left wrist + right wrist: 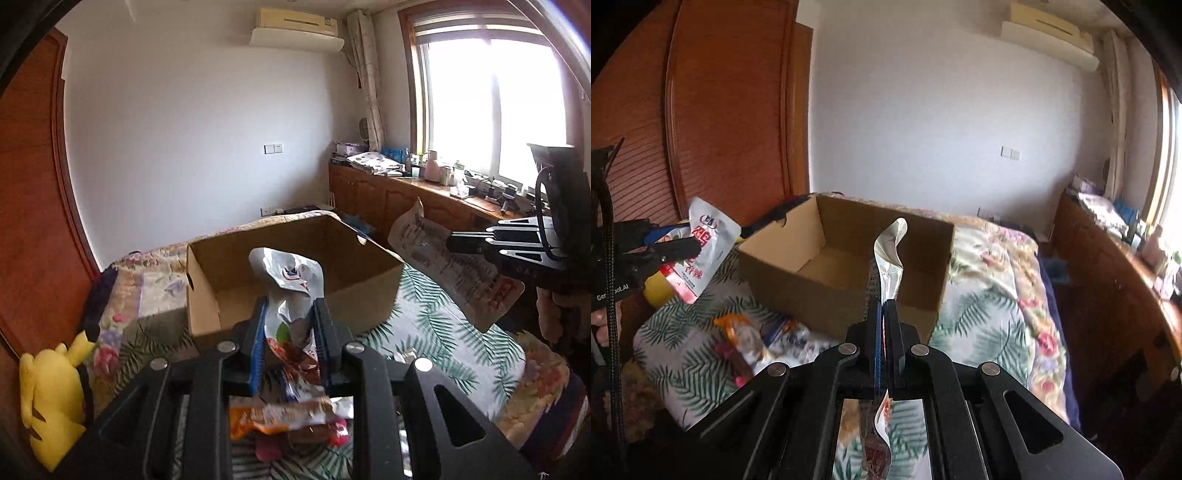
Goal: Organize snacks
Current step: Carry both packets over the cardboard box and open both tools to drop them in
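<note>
Taking the open brown cardboard box [295, 266] on the bed as the landmark: to its left, against the wooden wardrobe, sits a yellow plush toy [51, 398]. Just in front of the box, the left claw [290, 332] is clamped tight on a crumpled white-and-red foil snack pouch [288, 280], its top edge raised before the box opening. Below it, loose orange and pink snack packets [280, 417] lie on the leaf-print bedspread [436, 325]. To the right of the box, the right claw [452, 242] is pinched fully closed on a flat white printed snack sachet with a red strip [458, 269], held in the air beside the box's right wall. To finish well, I'd carry each packet clear over the rim before letting go, one at a time, so neither catches the cardboard.
</note>
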`<move>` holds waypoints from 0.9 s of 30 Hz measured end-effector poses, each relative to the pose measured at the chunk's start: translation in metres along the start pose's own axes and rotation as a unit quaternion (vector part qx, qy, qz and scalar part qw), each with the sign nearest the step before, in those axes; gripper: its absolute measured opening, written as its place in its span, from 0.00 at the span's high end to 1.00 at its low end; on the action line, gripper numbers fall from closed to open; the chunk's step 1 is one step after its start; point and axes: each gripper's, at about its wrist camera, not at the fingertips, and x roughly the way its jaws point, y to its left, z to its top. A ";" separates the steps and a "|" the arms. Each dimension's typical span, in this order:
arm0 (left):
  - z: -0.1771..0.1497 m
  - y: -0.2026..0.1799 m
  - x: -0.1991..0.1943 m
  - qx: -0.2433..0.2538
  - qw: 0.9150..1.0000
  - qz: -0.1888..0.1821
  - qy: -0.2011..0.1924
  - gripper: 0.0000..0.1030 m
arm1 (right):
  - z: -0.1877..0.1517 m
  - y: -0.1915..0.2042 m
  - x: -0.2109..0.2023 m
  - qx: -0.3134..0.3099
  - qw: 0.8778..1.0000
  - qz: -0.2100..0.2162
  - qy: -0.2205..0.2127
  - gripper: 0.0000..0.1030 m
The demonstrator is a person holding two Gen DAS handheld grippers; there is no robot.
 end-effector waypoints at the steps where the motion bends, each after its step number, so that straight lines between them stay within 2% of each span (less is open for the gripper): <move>1: 0.005 0.002 0.005 0.000 1.000 0.003 -0.001 0.80 | 0.005 0.001 0.006 -0.003 1.000 -0.004 0.001 1.00; 8: 0.019 0.019 0.051 -0.026 1.000 0.009 0.012 0.80 | 0.034 0.005 0.048 -0.013 1.000 -0.022 0.015 1.00; 17: 0.036 0.041 0.098 -0.049 0.998 0.039 0.018 0.80 | 0.067 0.006 0.082 -0.028 0.998 -0.046 0.015 1.00; 22: 0.032 0.049 0.124 -0.061 0.996 0.051 0.041 0.80 | 0.067 0.012 0.102 -0.049 0.997 -0.056 0.028 1.00; 27: 0.029 0.048 0.138 -0.066 0.995 0.053 0.059 0.80 | 0.059 0.008 0.117 -0.040 0.996 -0.066 0.041 1.00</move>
